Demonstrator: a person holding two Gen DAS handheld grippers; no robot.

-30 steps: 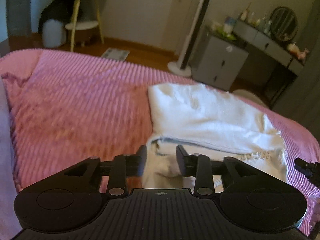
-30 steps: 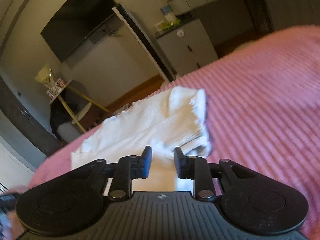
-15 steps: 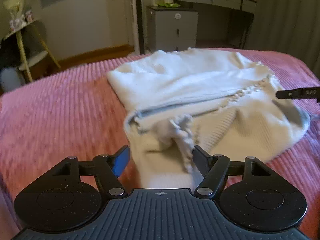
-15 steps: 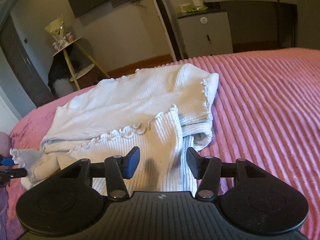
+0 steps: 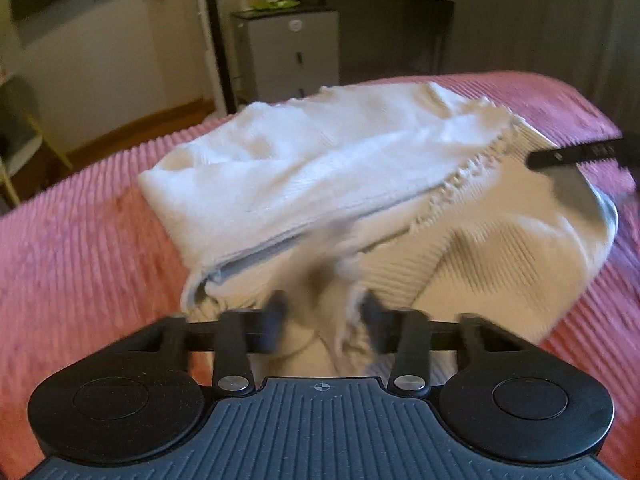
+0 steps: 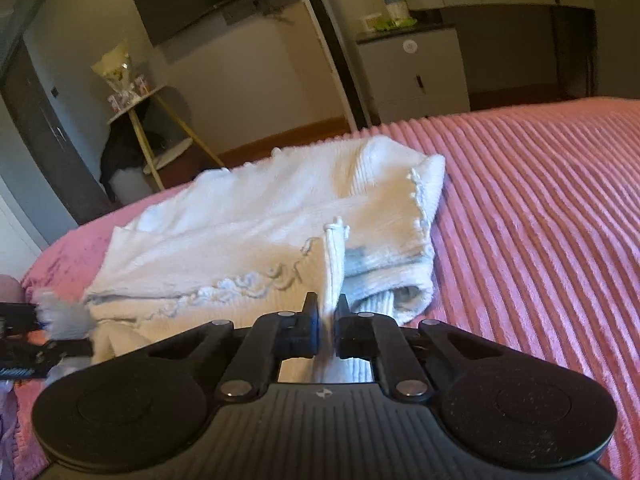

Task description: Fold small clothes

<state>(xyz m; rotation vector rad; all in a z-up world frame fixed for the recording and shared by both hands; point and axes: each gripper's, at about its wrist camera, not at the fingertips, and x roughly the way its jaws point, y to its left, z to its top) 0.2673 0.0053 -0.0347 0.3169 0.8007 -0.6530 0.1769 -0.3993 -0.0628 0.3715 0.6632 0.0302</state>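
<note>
1. A white ribbed knit garment (image 5: 360,168) is seen lying partly folded on the pink ribbed bedspread (image 5: 80,240), near the bed's far edge.
2. In the left wrist view its long axis is seen running from lower left to upper right; in the right wrist view (image 6: 260,232) it runs from left to right, rising slightly.
3. A scalloped, frilled hem (image 6: 248,284) is seen crossing the top layer; a second frilled edge (image 6: 418,200) is seen at the garment's right end.
4. The right tool (image 6: 327,320) is clenched on a raised pleat of the garment's near edge; its jaws have just been closing, with cloth pinched between them.
5. The left tool (image 5: 322,316) is blurred; its jaws have just been closing, with a frayed fold of the garment between them. Whether the pads press on it cannot be told.
6. Open bedspread is seen left of the garment in the left view and right of it in the right view.
7. Beyond the bed, a grey cabinet (image 6: 416,72) and a wooden floor (image 6: 288,140) are seen.
</note>
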